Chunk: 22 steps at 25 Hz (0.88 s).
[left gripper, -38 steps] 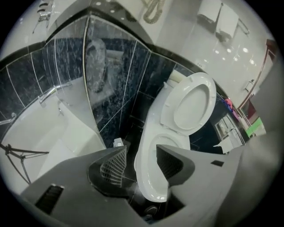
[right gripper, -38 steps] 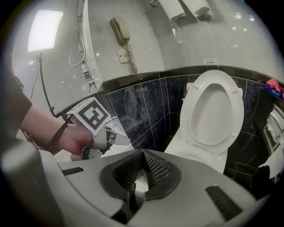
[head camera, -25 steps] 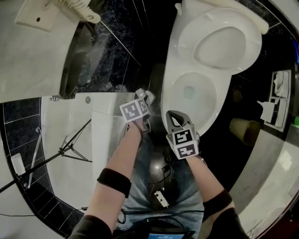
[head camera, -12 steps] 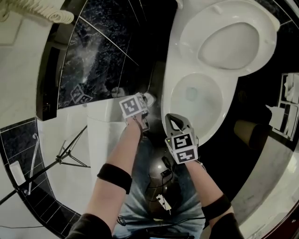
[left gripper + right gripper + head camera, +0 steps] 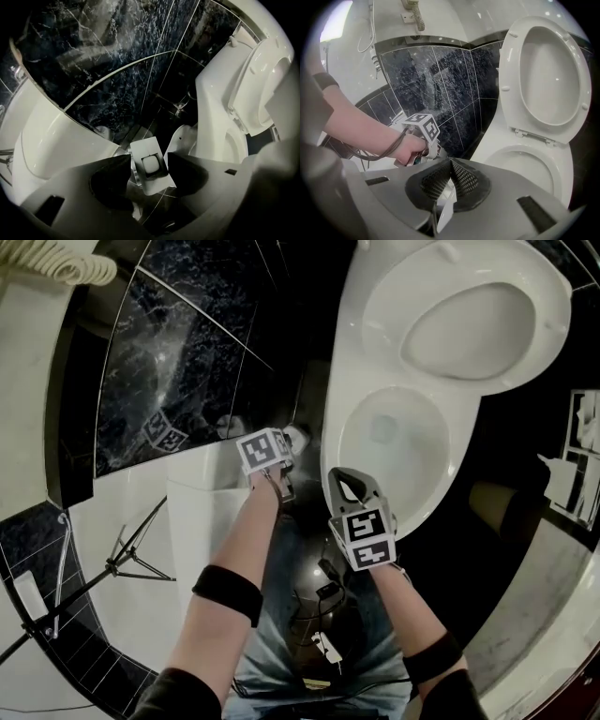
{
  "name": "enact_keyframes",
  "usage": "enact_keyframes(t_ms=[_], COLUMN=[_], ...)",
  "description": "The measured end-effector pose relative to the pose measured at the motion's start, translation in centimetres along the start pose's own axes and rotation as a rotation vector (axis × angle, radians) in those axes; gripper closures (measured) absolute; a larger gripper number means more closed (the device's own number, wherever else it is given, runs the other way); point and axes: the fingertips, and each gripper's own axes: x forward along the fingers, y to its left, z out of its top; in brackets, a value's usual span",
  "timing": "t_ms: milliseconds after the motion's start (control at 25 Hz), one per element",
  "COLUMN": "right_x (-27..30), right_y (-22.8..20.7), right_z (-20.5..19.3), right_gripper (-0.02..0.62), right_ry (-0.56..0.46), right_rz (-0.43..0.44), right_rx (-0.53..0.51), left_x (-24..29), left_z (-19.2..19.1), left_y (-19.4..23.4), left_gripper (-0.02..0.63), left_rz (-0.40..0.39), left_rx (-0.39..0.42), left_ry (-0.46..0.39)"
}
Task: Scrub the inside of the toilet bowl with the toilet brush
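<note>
In the head view, the toilet bowl (image 5: 422, 460) stands at the upper right of the floor against the dark tiled wall (image 5: 178, 362). Its oval runs lengthwise from the raised lid (image 5: 469, 324) down toward the person, with the front rim pointing at them. The right hand-held gripper (image 5: 349, 482) hovers just beside that front rim, tips aimed at it. The left hand-held gripper (image 5: 286, 448) is just left of the bowl, near the foot of the wall.

In the left gripper view, the jaws stand apart, released. A white rectangular piece (image 5: 154, 187) with a rounded square set in it shows in the gap; whether the jaws touch it cannot be told. The bowl's outer side rises at the right.

In the right gripper view, the mesh pads (image 5: 461, 176) meet at the tips, clenched on nothing. The bowl's opening lies to the right with the lid upright behind it.
</note>
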Motion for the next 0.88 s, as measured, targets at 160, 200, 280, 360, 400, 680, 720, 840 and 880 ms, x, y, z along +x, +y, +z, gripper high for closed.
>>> enact_keyframes(t_ms=[160,200,280,360,400,680,720,840,880], right_x=[0.2,0.3,0.4,0.6,0.6,0.5,0.5,0.5,0.4], right_y=[-0.2,-0.2,-0.3,-0.1,0.0,0.2,0.1,0.0,0.0], right_z=[-0.3,-0.4,-0.5,-0.6,-0.6,-0.8,-0.9,-1.2,-1.3], right_gripper=[0.594,0.594,0.595,0.594,0.594,0.595,0.595,0.595,0.595], right_ry=[0.004,0.006,0.008,0.01,0.011,0.015,0.016,0.019,0.02], right_rz=[-0.004,-0.006,-0.008,-0.005,-0.002,0.001,0.0,-0.006,-0.007], right_rx=[0.006,0.007,0.009,0.011,0.011,0.009,0.01,0.019,0.023], left_x=[0.3,0.4,0.4,0.6,0.6,0.2,0.2,0.2,0.2], left_z=[0.4,0.5,0.7,0.7,0.7,-0.1,-0.2,-1.2,-1.4], left_y=[0.0,0.0,-0.2,-0.6,-0.8,-0.9,-1.0,-2.0,-2.2], left_gripper=[0.374,0.379,0.389,0.397,0.399,0.402,0.403,0.403,0.403], left_rz=[-0.012,-0.007,-0.006,-0.012,-0.02,-0.026,-0.029,-0.066,-0.073], left_rx=[0.001,0.001,0.007,0.033,0.052,0.273,0.305,0.37,0.39], left_ry=[-0.009,-0.009,-0.005,-0.006,-0.006,0.025,0.028,0.07,0.077])
